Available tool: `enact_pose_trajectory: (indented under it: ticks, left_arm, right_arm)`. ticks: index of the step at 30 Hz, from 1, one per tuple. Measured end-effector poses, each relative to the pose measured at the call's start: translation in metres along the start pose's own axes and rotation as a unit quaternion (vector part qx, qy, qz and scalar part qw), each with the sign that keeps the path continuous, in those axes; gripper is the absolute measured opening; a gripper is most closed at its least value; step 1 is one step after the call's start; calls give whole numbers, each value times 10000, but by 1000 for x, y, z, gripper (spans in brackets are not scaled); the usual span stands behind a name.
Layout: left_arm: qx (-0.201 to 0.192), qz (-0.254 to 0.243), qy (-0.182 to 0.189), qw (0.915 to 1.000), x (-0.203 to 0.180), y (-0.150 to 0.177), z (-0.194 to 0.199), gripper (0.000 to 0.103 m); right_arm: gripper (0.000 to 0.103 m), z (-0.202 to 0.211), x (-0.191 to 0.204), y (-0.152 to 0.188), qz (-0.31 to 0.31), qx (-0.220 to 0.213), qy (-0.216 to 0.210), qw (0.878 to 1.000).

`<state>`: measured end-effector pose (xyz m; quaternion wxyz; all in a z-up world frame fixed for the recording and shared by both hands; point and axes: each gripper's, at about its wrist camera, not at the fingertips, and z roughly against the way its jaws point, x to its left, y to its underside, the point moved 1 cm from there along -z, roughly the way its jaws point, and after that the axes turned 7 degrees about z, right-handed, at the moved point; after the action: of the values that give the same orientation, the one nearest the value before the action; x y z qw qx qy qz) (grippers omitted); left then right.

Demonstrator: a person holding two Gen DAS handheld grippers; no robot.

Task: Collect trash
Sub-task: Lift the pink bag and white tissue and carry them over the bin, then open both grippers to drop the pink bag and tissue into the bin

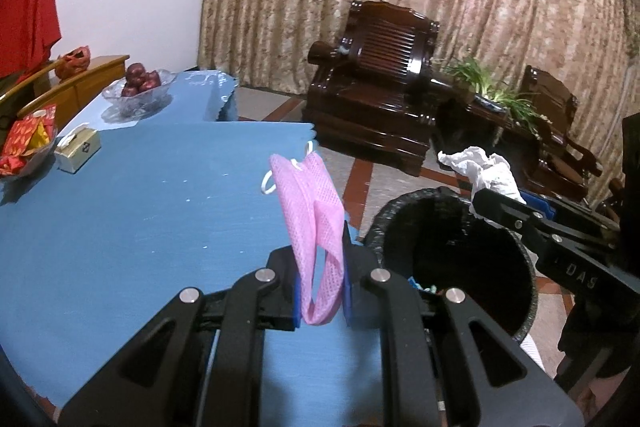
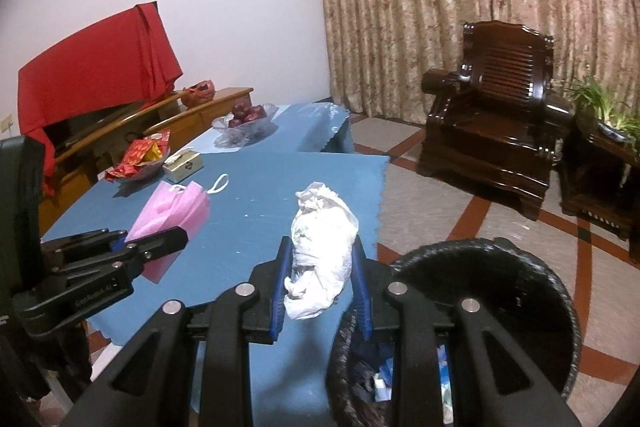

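Observation:
My left gripper is shut on a pink face mask and holds it above the blue table's right edge, beside the black-lined trash bin. My right gripper is shut on a crumpled white tissue, held over the table edge just left of the trash bin. The right gripper with the tissue also shows in the left wrist view, over the bin's far rim. The left gripper with the mask shows at the left of the right wrist view. Bits of trash lie inside the bin.
On the blue table stand a small tissue box, a bowl of red packets and a glass bowl of apples. Dark wooden armchairs and a plant stand on the floor beyond.

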<state>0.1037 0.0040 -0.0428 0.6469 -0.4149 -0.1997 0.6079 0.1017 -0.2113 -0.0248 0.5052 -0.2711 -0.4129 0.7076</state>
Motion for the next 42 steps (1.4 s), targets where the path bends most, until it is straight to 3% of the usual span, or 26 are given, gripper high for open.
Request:
enact_pose_trajectory:
  ticks: [12,27,42]
  left_arm:
    - [110,-415,430,9982,-53,2,-19,13]
    - [332,-879,1017,9904,-122,10,-65,14]
    - [580,-1053,1229,9851,-157,22,-120,14]
  right_arm:
    - [28,31,-52,17,-346,-54,597,9976]
    - [28,41,-113,45,-739,146,1260,9892]
    - [28,24,-154,67,-887,385,1443,9848]
